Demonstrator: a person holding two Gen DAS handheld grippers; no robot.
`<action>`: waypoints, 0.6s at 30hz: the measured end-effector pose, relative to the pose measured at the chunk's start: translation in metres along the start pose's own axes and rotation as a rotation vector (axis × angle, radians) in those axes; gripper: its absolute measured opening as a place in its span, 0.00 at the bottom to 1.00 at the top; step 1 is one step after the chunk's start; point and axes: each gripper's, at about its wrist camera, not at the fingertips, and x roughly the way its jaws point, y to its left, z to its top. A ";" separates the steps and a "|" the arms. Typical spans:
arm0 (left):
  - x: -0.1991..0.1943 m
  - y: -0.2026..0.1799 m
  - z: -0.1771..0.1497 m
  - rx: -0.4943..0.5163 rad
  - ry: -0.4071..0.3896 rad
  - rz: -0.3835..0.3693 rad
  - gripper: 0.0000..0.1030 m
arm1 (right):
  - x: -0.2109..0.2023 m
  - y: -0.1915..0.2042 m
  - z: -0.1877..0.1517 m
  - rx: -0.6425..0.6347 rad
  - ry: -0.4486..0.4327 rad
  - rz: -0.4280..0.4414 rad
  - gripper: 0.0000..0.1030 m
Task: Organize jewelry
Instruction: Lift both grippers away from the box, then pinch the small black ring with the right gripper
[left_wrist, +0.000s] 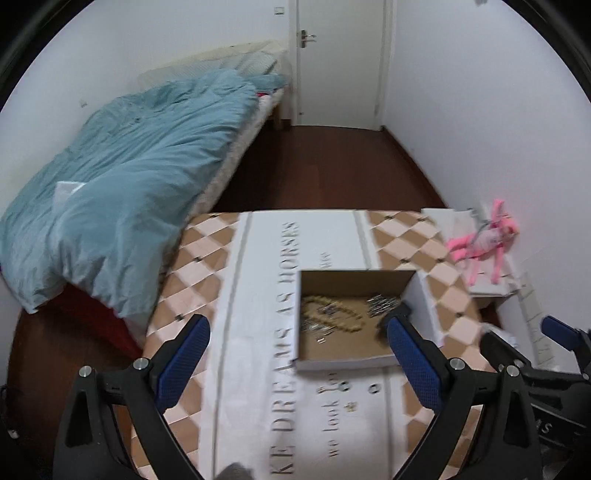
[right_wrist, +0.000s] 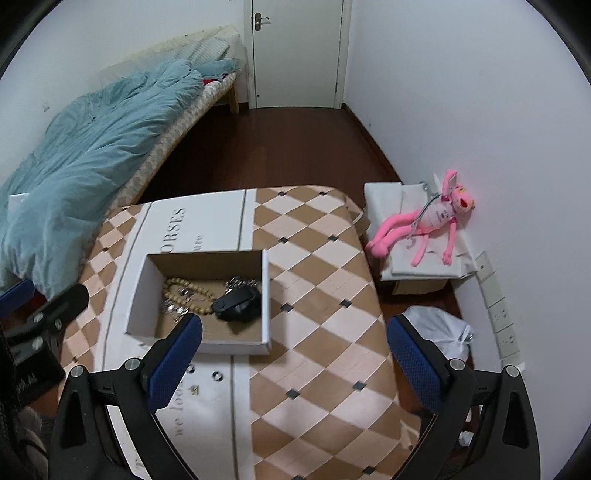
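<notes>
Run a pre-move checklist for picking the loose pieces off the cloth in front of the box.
1. Left gripper open and unloaded: ok.
2. Right gripper open and unloaded: ok.
3. Box open on top: ok; bead necklace and metal pieces already inside.
4. Targets in view: ok; two rings and a small gold piece lie on the cloth.
5. Path to them unobstructed: ok.
6. What the dark object in the box is: cannot tell.

tablecloth (left_wrist: 258, 295) printed "DREAMS AS HORSES", "we look", partly cut off
</notes>
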 end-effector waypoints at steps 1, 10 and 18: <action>0.004 0.002 -0.005 0.000 0.012 0.021 0.95 | 0.004 0.001 -0.005 -0.002 0.013 0.008 0.98; 0.092 0.023 -0.073 0.019 0.199 0.083 0.95 | 0.086 0.033 -0.066 -0.048 0.142 0.077 0.74; 0.122 0.036 -0.091 0.023 0.269 0.092 0.95 | 0.138 0.064 -0.084 -0.089 0.182 0.118 0.65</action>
